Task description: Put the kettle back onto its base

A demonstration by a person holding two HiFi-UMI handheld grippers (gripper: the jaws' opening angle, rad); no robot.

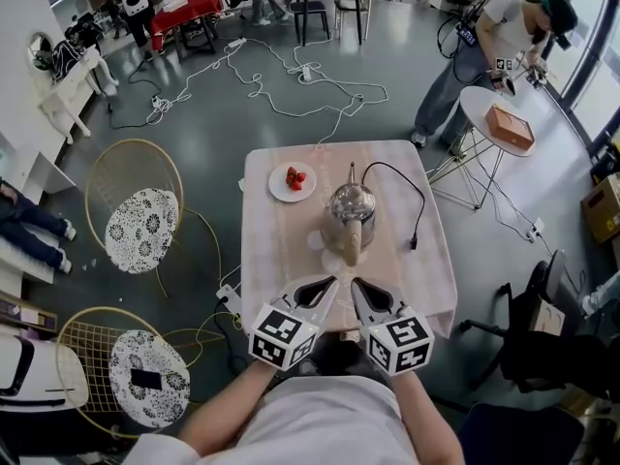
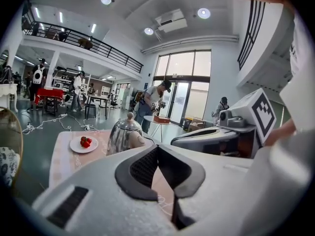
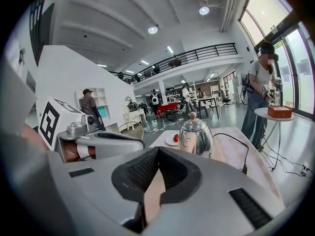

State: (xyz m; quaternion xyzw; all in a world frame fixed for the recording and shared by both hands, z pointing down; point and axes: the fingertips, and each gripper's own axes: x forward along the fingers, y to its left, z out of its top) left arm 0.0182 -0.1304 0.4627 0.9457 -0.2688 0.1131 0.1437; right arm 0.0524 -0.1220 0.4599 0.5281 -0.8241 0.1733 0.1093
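Observation:
A shiny steel kettle (image 1: 351, 204) with a beige handle stands upright in the middle of the pink-clothed table (image 1: 271, 250), handle turned toward me. I cannot make out its base beneath it. A black cord (image 1: 420, 206) loops from behind the kettle to a plug lying on the cloth. My left gripper (image 1: 332, 281) and right gripper (image 1: 356, 281) hover side by side over the table's near edge, short of the kettle and apart from it. Both are shut with nothing between the pads. The kettle (image 2: 125, 134) shows ahead of the left gripper (image 2: 158, 147), and the kettle (image 3: 196, 136) ahead of the right gripper (image 3: 158, 149).
A white plate of strawberries (image 1: 292, 181) sits left of the kettle. Two wire chairs (image 1: 136, 211) stand at the left, a black chair (image 1: 528, 337) at the right. Cables (image 1: 291, 76) trail over the floor. A person (image 1: 484, 56) stands by a small round table (image 1: 499, 124) at the back right.

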